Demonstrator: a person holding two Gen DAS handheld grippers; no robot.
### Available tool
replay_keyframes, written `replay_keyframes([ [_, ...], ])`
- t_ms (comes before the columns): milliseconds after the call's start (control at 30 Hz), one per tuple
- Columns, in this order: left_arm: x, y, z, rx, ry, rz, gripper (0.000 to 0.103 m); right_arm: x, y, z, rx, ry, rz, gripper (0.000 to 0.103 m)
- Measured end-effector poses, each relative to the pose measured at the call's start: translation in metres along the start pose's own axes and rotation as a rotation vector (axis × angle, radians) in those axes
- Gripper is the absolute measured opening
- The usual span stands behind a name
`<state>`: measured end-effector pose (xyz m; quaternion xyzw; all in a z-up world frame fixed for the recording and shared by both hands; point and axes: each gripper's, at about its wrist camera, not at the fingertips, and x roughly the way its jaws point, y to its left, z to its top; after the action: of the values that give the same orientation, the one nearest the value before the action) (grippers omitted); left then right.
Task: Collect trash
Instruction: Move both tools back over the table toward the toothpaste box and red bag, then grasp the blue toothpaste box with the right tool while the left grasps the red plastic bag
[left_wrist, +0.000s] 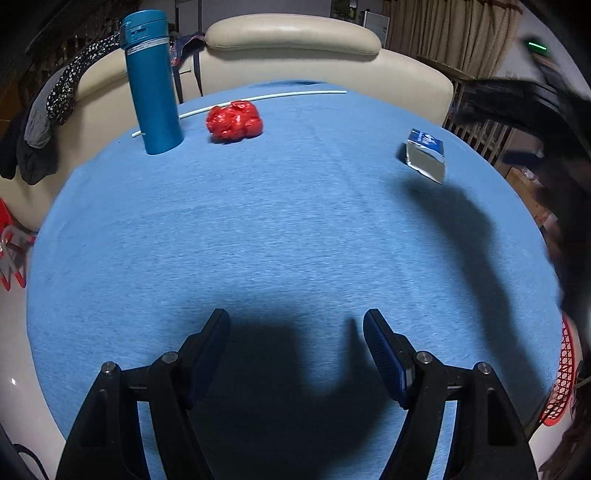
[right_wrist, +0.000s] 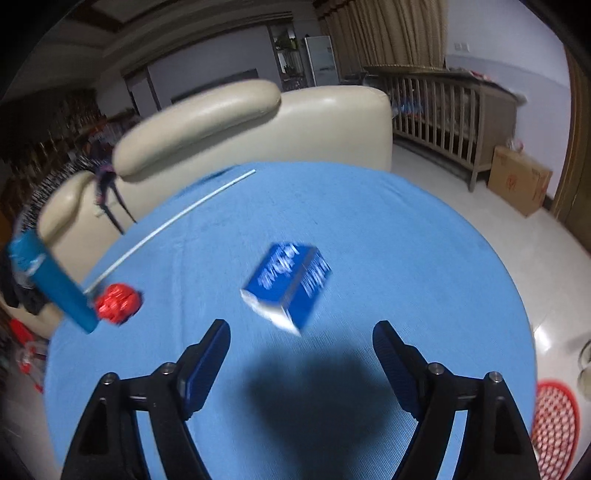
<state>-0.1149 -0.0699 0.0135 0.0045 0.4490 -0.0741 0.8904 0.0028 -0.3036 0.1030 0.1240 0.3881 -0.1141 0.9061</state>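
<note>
Both tongs released, nothing btwn them – left tongs (left_wrist: 295, 326) and right tongs (right_wrist: 301, 338) over the blue tabletop (left_wrist: 295, 229). Blue carton (right_wrist: 290, 286) just ahead of the right pair; red wad (left_wrist: 233, 121) beside teal bottle (left_wrist: 151, 81).

Both wrist views look steeply down, near; share blue tabletop (left_wrist: 295, 221), carton (right_wrist: 288, 288).
</note>
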Motion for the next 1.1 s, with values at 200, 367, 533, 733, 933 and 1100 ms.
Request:
replay_keyframes([
  [200, 0.001, 0.021, 0.008, -0.034, -0.005, 0.004, 0.075, 0.072, 0.021, 0.037, 0.055, 0.099, -0.091, 0.082],
  [367, 0.008, 0.043, 0.026, -0.082, -0.024, 0.032, 0.075, 0.110, 0.035, 0.046, -0.005, 0.159, -0.166, 0.082],
  [533, 0.022, 0.057, 0.055, -0.097, -0.033, 0.053, 0.075, 0.118, 0.025, 0.036, -0.021, 0.176, -0.125, 0.075],
  [733, 0.057, 0.059, 0.120, -0.082, -0.039, 0.066, 0.075, 0.094, 0.001, 0.019, -0.026, 0.193, -0.001, 0.069],
  [933, 0.091, 0.047, 0.192, 0.021, -0.077, 0.077, 0.076, 0.062, -0.014, -0.013, -0.033, 0.192, 0.097, 0.069],
  [1100, 0.123, 0.042, 0.230, 0.087, -0.067, 0.162, 0.081, 0.045, -0.018, -0.031, -0.042, 0.182, 0.137, 0.069],
])
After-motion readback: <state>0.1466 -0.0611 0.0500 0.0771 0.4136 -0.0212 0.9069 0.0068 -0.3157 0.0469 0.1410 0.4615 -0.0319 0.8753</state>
